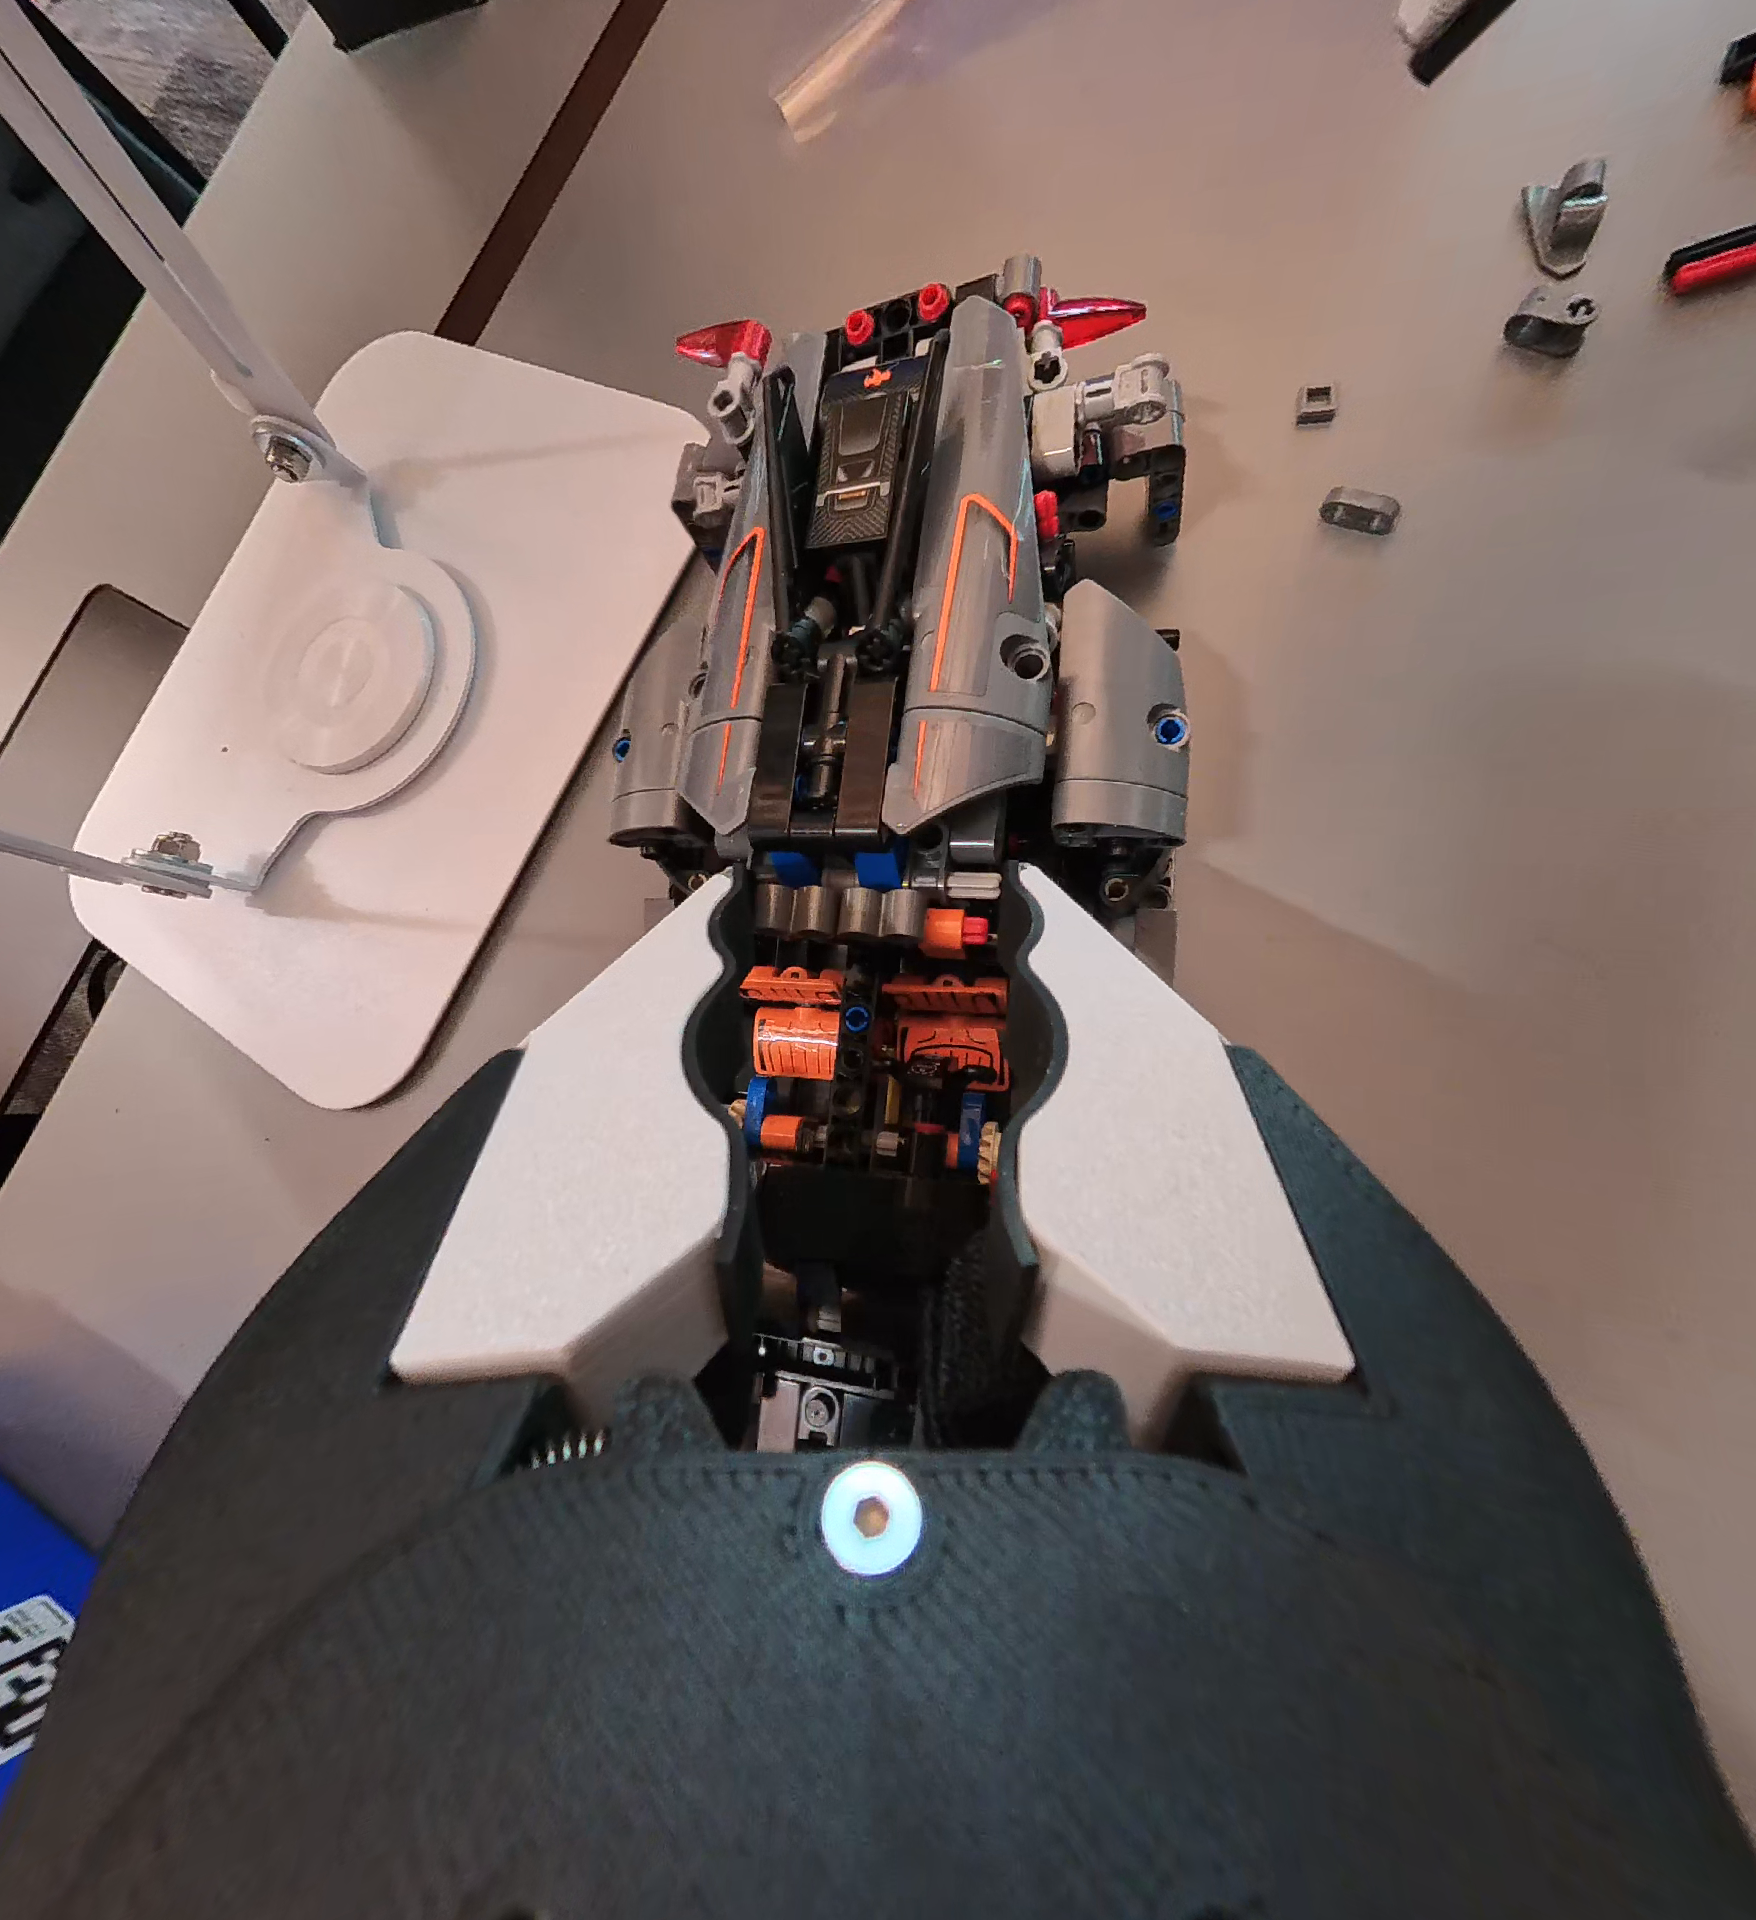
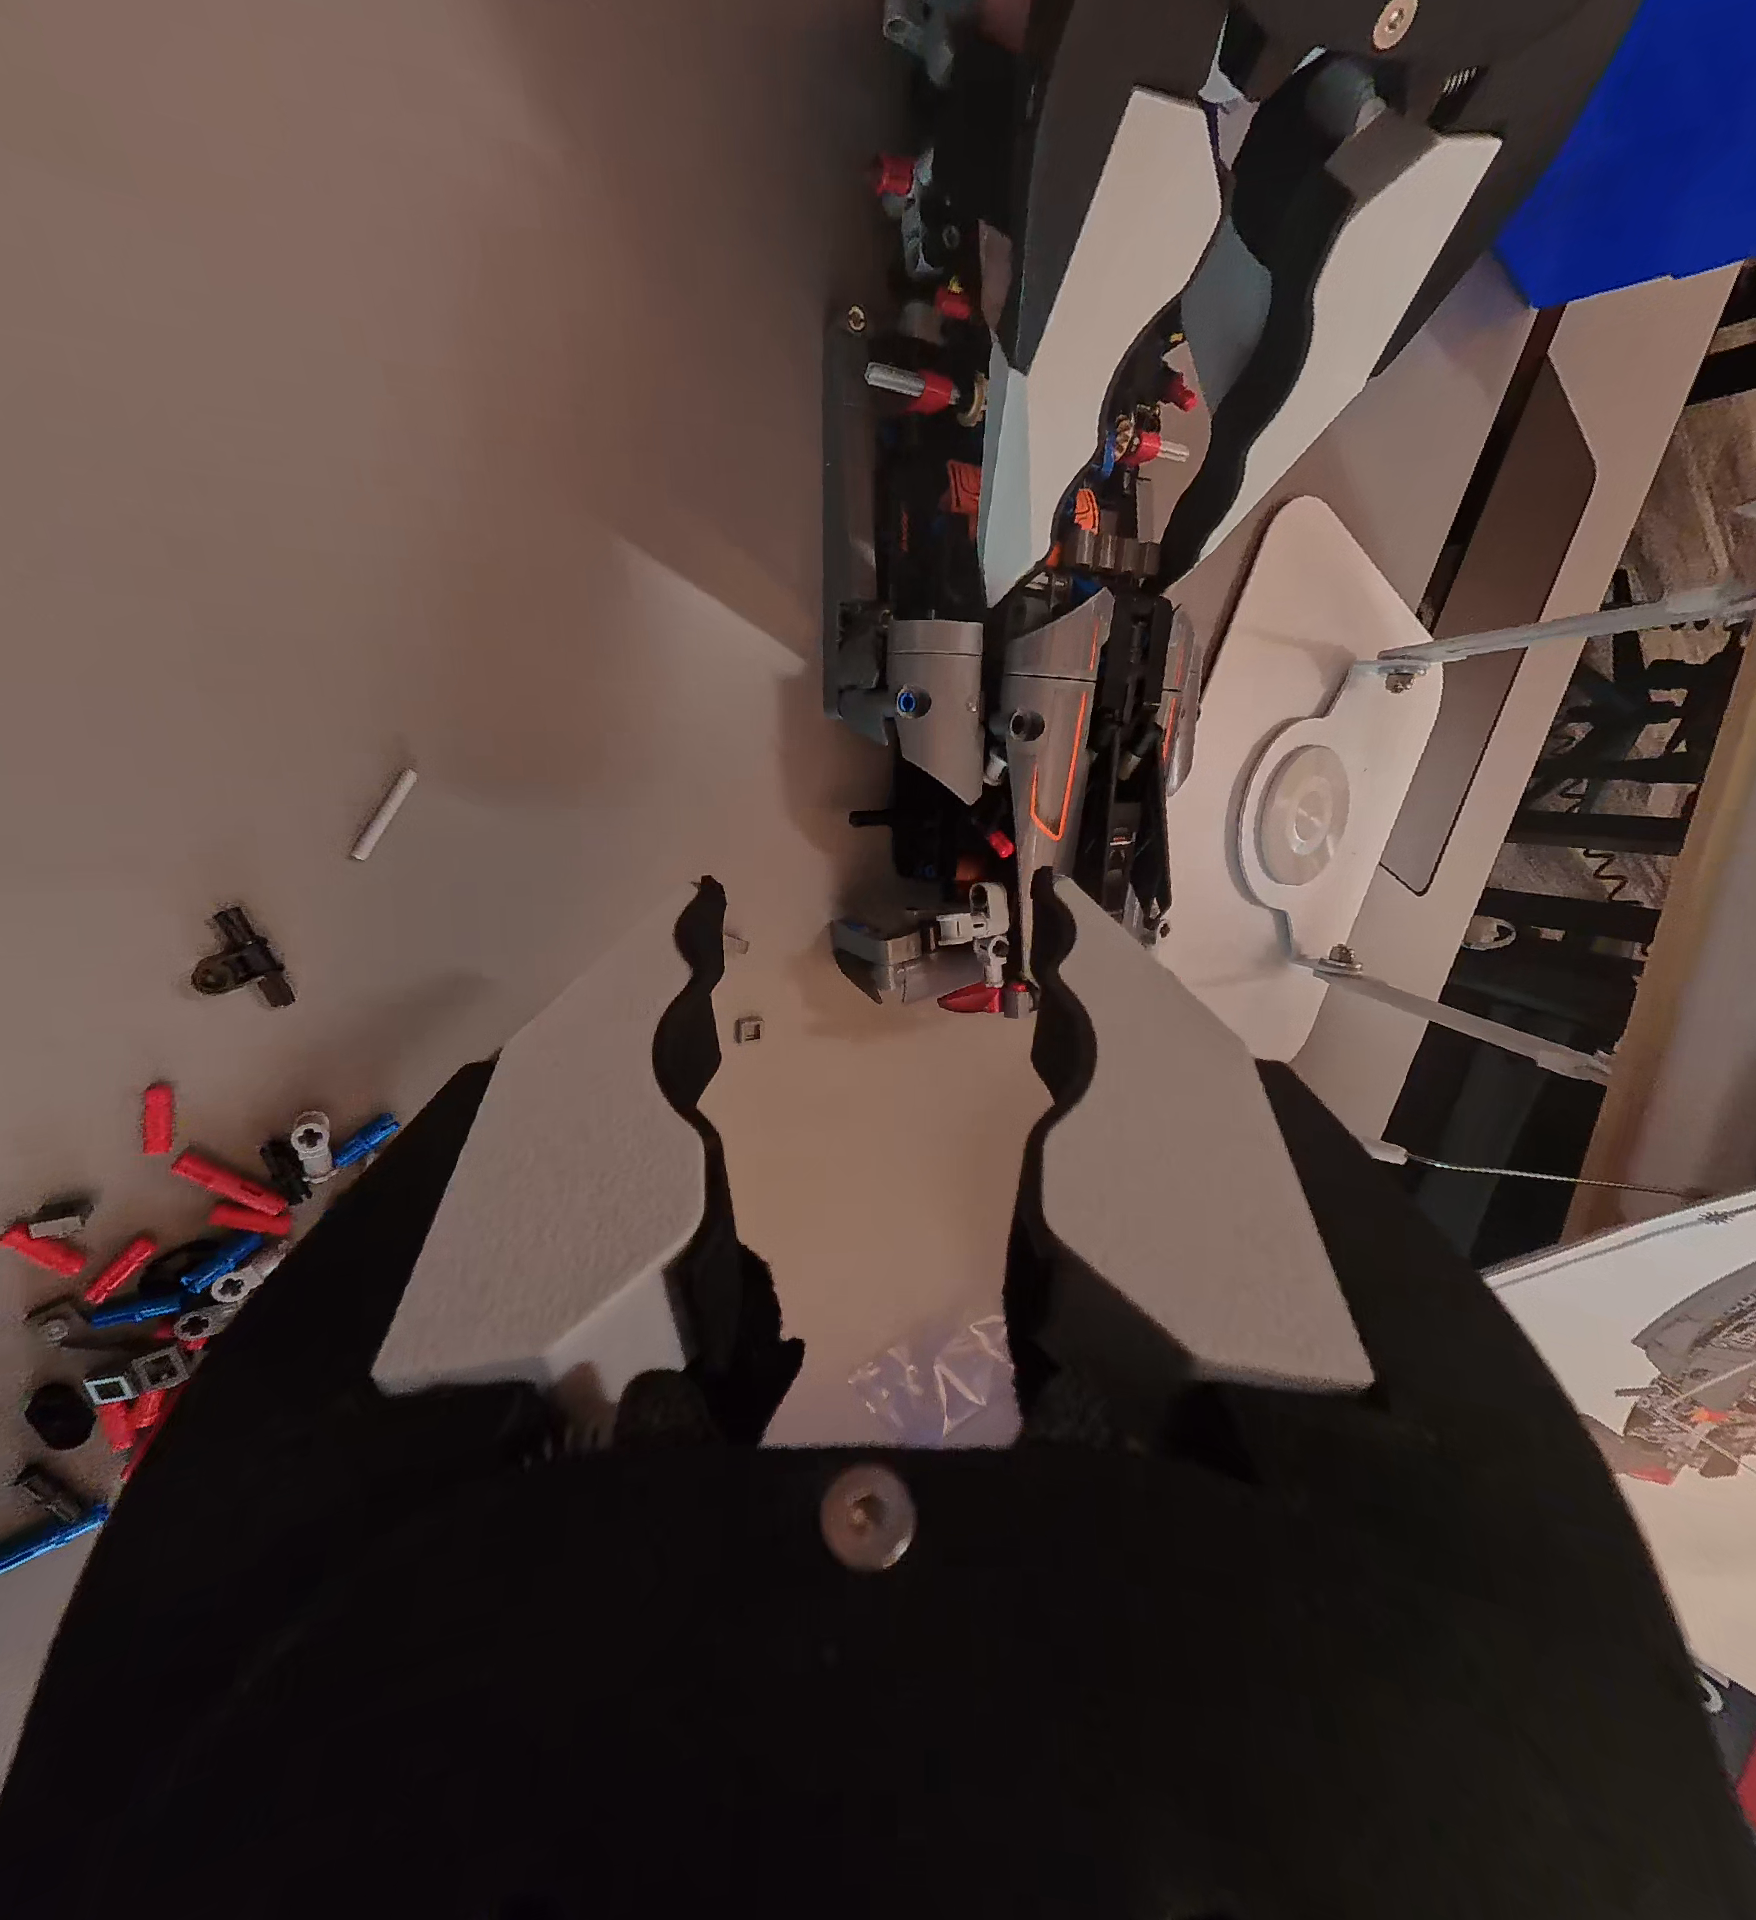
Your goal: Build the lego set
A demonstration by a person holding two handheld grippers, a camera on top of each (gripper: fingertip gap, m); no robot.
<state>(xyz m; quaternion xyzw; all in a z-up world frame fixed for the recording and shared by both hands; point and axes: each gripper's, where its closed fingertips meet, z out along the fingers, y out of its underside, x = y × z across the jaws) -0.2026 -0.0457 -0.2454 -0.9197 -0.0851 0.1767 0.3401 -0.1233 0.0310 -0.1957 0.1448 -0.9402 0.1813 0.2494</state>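
The left gripper, with white fingers on a black printed body, is clamped around the exposed orange-and-black middle of the grey brick-built car model with orange stripes, which lies on the pale beige table. The right gripper hangs with its jaws spread and nothing between them, just beside the model's red-tipped end. Loose red, blue and grey pins lie scattered to its left. A white mounting plate sits left of the model.
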